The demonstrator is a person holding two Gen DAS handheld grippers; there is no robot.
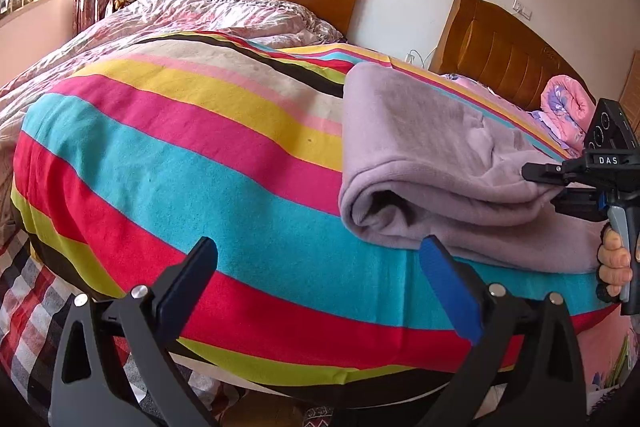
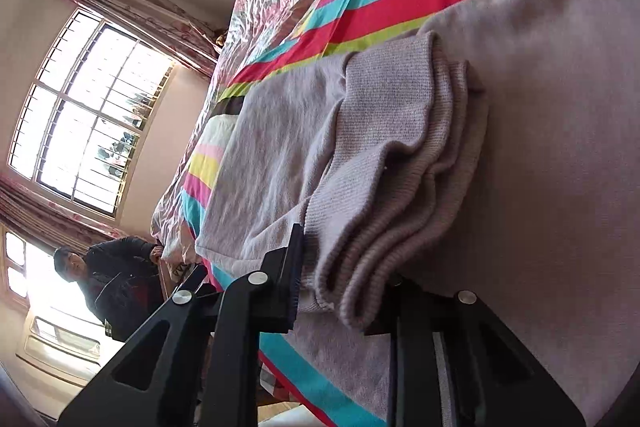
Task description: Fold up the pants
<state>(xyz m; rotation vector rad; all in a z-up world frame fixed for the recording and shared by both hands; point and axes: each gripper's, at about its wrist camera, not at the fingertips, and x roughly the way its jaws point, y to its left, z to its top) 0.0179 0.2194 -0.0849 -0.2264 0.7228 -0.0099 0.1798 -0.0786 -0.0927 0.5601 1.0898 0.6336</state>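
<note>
Two grippers working at the striped blanket (image 1: 180, 163). Folded lilac pants (image 1: 432, 163) are lying on its right side. Right gripper (image 2: 344, 291) fingers are pinching the pants' stacked edge; left gripper (image 1: 320, 279) fingers are standing open, empty, beside the pants.

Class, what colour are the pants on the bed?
Pale lilac pants, clearest in the left wrist view.
</note>
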